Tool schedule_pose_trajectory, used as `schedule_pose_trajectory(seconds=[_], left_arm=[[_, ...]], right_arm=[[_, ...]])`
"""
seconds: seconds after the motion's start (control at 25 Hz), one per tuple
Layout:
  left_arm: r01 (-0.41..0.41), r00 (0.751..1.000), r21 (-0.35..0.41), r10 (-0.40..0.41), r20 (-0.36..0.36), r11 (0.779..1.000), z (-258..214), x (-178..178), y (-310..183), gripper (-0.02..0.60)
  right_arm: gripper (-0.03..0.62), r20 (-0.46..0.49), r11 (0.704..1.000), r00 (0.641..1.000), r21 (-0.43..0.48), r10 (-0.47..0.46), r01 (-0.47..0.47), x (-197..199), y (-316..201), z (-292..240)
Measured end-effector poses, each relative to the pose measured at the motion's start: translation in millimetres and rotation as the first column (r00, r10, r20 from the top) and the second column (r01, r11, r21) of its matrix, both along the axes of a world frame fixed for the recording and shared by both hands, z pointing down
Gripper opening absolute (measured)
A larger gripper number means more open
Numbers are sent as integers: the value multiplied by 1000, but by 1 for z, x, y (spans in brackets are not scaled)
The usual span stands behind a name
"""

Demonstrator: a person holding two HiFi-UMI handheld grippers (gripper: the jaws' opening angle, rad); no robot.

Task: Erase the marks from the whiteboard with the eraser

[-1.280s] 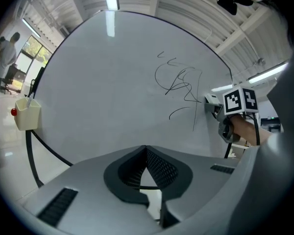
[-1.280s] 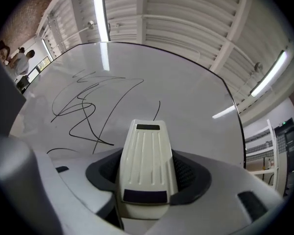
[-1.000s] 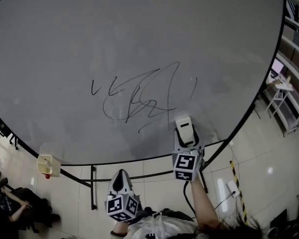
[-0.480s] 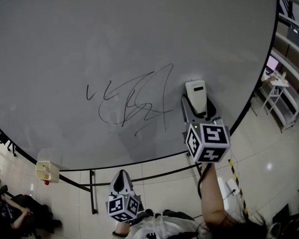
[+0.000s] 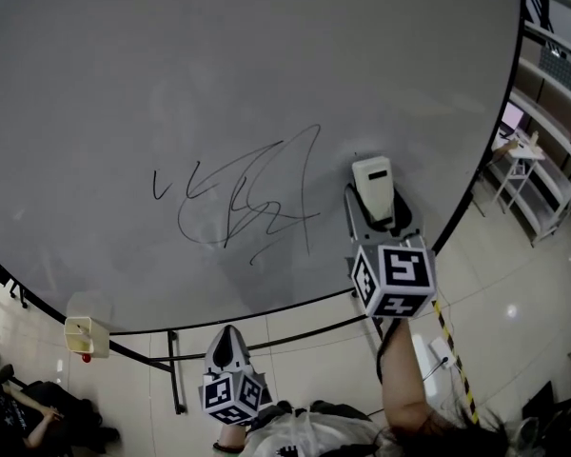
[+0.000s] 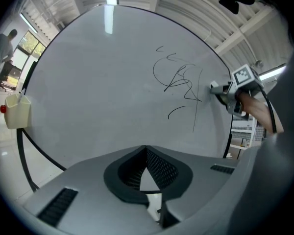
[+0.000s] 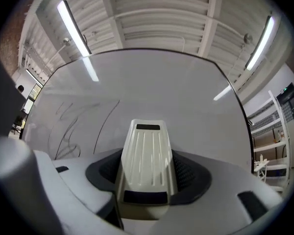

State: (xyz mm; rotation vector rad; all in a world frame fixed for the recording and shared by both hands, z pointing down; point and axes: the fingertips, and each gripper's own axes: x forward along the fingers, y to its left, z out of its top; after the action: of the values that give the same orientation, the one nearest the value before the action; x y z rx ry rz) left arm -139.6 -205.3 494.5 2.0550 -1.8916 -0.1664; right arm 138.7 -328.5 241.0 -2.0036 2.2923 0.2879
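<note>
Whiteboard [image 5: 171, 84] ahead; eraser [image 5: 374, 185] points at it, lengthwise in right gripper's [image 5: 380, 209] jaws.

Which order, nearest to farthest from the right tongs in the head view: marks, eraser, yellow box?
1. The eraser, gripped in the right tongs themselves.
2. The marks, on the board, left of the tongs.
3. The yellow box, far left, by the board's lower edge.
</note>
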Motion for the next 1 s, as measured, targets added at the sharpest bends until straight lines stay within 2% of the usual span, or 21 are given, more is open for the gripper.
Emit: schedule_pose_trajectory(seconds=[0.08,0.16,0.24,0.32,0.44,0.52,0.6,0.76,0.84,0.92,1.0], left_arm=[[-8,1000,-2,8,-1,1000,1,3,-1,-5],[-12,1000,-2,12,-2,1000,2,4,-2,-5],[-11,1000,-3,11,-3,1000,2,3,-1,-5],[-4,1000,-4,4,-3,1000,2,-1,-1,-5],[9,1000,-5,-9,-3,1000,1,-6,-1,-5],[11,1000,-4,-11,-3,1000,1,-7,0,-5],[10,1000,-6,-10,-1,1000,1,-6,1,-5],[1,1000,-12,-1,-2,1000,3,-1,3,-5],[-3,1000,-13,3,-2,1000,3,1,6,-5],[1,1000,-12,-1,-2,1000,3,0,7,-5],[12,1000,-11,-12,-2,1000,3,-4,9,-5]], right_arm=[[275,16,999,1000,38,2,-2,4,-2,-42],[275,15,1000,1000,21,2,-2,3,-7,-45],[276,20,1000,1000,-26,1,0,-2,-9,-14],[276,38,995,999,-99,-5,9,-9,-6,40],[276,14,976,1000,-219,-7,10,-18,-3,119],[276,-17,968,1000,-250,-11,7,-19,-2,135],[275,-37,979,999,-203,-9,2,-16,-3,106],[276,-39,1000,999,-20,11,-12,-8,-8,-10],[276,-22,1000,1000,9,12,-12,-7,-9,-42],[276,2,1000,1000,-6,5,-5,-8,-9,-38],[276,26,998,1000,-58,-12,13,-14,-7,-2]])
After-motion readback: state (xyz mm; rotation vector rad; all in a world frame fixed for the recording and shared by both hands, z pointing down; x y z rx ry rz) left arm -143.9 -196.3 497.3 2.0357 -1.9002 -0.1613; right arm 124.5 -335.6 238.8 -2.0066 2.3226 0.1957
